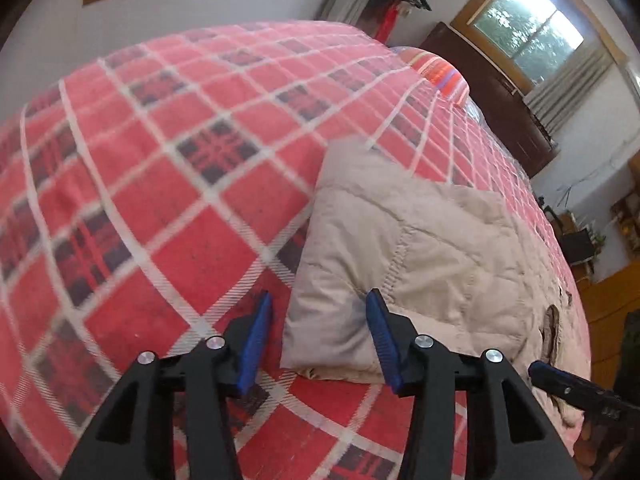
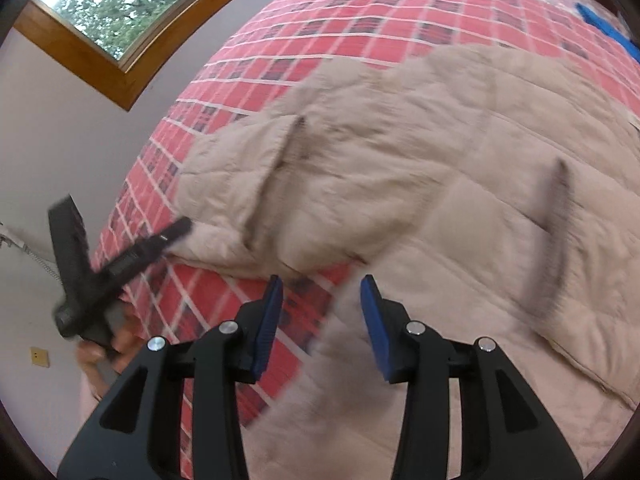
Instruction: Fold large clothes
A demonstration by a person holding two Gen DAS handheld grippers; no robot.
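Left gripper (image 1: 320, 312): jaws spread wide, nothing between the blue pads (image 1: 256, 344). It is raised above the bed (image 1: 160, 184), which is covered in a red plaid blanket. The coat (image 1: 408, 256), a beige quilted garment, lies flat on the blanket just ahead and to the right of this gripper. Its near left corner sits directly in front of the gap between the jaws, not touched by either pad. A stitched seam runs away from the right pad across the fabric.

Right gripper (image 2: 322, 304): jaws likewise parted and holding nothing. The coat (image 2: 420, 168) fills the area ahead and to the right of it. A folded sleeve (image 2: 256, 184) lies ahead and to the left, across the coat's body. A strip of bare blanket shows just ahead of the left pad; blurred beige fabric lies under and beside the right pad. Contact cannot be judged owing to blur.

In the right wrist view, the left gripper appears far left, at the bed edge, with a hand (image 2: 100, 354) on its grip. A striped pillow (image 1: 444, 74) lies at the far end of the bed. A window (image 2: 120, 0) is set in the wall to the upper left.
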